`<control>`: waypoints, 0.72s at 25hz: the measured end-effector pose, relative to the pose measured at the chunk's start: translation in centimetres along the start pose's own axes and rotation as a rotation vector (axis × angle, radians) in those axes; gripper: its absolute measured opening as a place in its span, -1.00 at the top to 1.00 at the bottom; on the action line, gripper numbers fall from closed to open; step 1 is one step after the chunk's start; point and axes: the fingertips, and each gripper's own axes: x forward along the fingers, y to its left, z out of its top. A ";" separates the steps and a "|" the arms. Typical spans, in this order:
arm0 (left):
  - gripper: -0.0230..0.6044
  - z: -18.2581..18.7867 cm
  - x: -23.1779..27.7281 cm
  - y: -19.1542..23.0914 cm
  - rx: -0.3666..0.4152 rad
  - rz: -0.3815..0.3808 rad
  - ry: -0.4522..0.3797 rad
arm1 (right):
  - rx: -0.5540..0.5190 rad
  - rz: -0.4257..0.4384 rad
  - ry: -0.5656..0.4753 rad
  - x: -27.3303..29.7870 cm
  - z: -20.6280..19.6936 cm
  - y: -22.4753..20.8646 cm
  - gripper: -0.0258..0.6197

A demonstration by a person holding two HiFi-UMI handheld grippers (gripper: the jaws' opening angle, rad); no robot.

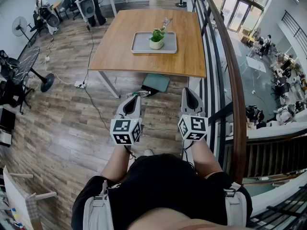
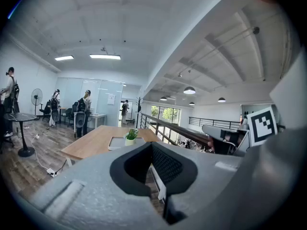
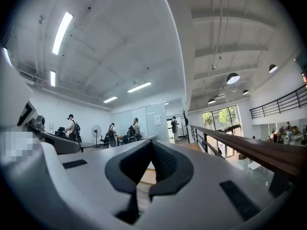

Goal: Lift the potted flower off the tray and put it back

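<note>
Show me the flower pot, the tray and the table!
potted flower [image 1: 156,44], head view, on its white pot.
tray [image 1: 140,43], head view, on its bare left part.
table [image 1: 117,42], head view, on bare wood left of the tray.

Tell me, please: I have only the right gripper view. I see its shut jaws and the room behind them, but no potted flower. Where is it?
Observer: In the head view the potted flower stands on a grey tray on the wooden table, ahead of the person.
Operator: Is the left gripper near it?
Observer: No. The left gripper is over the floor, well short of the table.
Operator: Does it hold something?
Observer: No. In the left gripper view its jaws are together, with nothing between them.
</note>
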 end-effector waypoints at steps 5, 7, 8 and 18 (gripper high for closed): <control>0.89 0.4 -0.7 -0.3 -0.003 0.014 -0.016 | -0.001 0.016 -0.008 -0.5 0.4 0.1 0.93; 0.89 0.5 -0.8 -0.2 -0.003 0.015 -0.019 | 0.001 0.019 -0.009 -0.5 0.5 0.3 0.93; 0.89 0.5 -0.9 -0.1 -0.004 0.015 -0.021 | 0.003 0.020 -0.010 -0.5 0.5 0.4 0.93; 0.89 0.6 -1.1 1.9 -0.018 0.002 -0.044 | -0.020 -0.003 -0.004 0.1 0.2 1.7 0.93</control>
